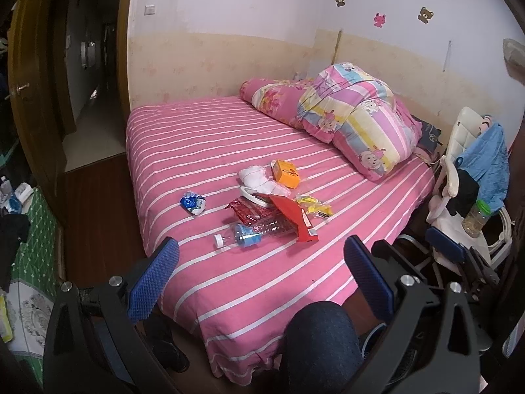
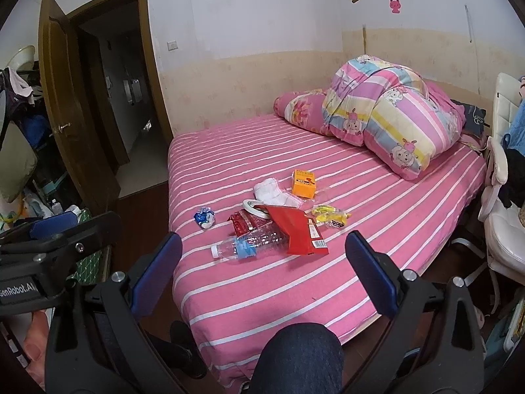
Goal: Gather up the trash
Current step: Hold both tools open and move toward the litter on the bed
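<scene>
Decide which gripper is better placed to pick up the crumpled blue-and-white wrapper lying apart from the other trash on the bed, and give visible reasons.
Left, probably. The crumpled blue-and-white wrapper lies on the left edge of the litter, nearer the left gripper. The right gripper points at the clear plastic bottle. Both are open and empty.

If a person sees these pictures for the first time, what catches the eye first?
The pile of trash in the middle of the pink striped bed: a red packet lying over a clear plastic bottle, with an orange box behind. A bright folded quilt sits near the far wall.
</scene>
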The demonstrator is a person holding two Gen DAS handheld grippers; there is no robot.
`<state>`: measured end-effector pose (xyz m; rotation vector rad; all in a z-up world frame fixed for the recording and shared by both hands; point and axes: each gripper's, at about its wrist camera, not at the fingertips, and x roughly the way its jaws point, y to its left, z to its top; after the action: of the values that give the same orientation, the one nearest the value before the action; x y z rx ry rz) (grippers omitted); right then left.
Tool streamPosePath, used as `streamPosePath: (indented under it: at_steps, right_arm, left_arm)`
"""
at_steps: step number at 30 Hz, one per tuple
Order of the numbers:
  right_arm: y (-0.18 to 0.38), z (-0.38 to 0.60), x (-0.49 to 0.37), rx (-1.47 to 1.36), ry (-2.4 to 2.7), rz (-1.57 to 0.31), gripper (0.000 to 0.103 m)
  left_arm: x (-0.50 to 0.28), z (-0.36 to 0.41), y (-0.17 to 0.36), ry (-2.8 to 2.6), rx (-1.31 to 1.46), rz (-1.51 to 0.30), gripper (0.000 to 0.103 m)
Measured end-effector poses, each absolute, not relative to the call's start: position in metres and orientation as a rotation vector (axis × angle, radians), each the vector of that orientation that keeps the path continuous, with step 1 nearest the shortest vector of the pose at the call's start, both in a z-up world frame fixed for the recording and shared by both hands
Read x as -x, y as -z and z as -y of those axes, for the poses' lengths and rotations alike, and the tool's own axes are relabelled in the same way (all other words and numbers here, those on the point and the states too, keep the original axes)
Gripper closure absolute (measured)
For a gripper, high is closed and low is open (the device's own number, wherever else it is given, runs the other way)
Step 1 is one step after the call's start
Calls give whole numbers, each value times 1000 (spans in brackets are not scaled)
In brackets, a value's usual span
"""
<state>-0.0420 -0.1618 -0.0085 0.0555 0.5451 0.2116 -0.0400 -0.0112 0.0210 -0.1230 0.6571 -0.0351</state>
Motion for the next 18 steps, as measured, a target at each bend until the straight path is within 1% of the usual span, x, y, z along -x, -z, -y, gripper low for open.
streamPosePath:
  at_steps: [18]
  right_arm:
    - [5,170,53,-55,-225,-517,4]
  left_arm:
    - [53,19,-28,40,120,-636,5]
